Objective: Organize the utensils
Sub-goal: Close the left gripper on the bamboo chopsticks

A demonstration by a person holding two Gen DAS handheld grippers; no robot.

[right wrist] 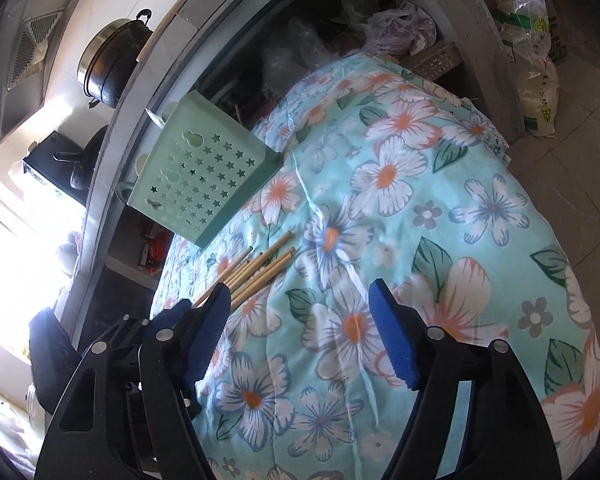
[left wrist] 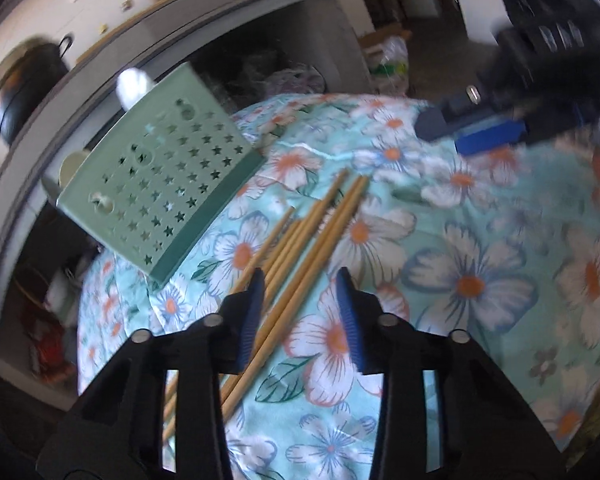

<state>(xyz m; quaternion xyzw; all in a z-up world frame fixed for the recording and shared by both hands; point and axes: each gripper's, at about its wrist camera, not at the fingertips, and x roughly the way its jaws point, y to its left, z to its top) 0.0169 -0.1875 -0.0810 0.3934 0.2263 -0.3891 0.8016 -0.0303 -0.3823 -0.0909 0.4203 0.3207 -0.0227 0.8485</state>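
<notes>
- Left gripper sits low over the chopsticks, jaws partly apart, a couple of sticks running between the pads; can't tell if they're pinched.
- Right gripper hangs wide open over the floral cloth, nothing between its jaws.
- Chopsticks lie loose on the cloth, just beside the green holder with star holes, which lies tipped at the cloth's far edge.
</notes>
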